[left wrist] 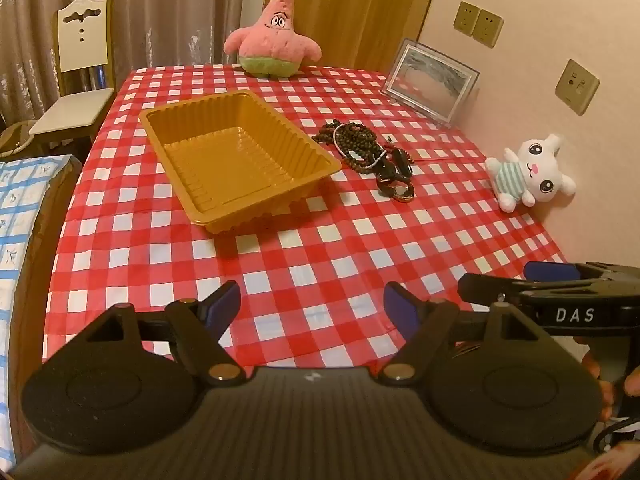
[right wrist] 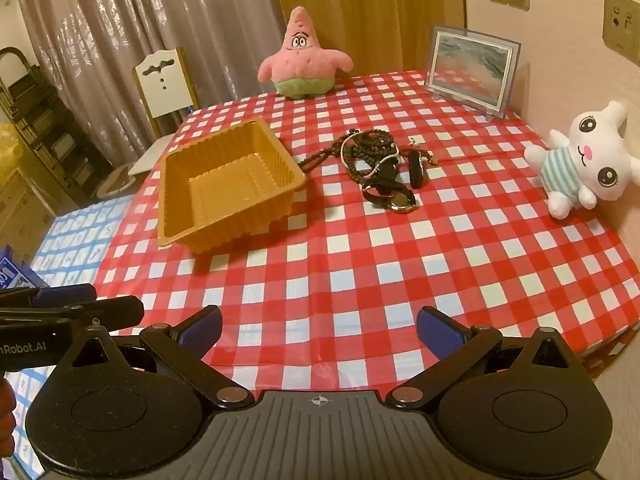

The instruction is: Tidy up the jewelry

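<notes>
Both my grippers, left gripper [left wrist: 312,306] and right gripper [right wrist: 320,330], gape empty; I should pinch the far bead pile [right wrist: 366,152] low, then carry it left to the tray [right wrist: 176,216].

Both wrist views face downward; share tray [left wrist: 240,156].

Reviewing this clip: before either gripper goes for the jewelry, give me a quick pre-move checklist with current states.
1. Left gripper open, nothing between the fingers: ok.
2. Right gripper open, nothing held: ok.
3. Ribbed orange plastic tray empty and upright: ok.
4. Dark bead necklaces and bracelets pile on the red checked tablecloth, beside the tray, untouched: ok.
5. Pieces separable without snagging: cannot tell, strands overlap.
6. Cloth between grippers and pile free of obstacles: ok.
</notes>
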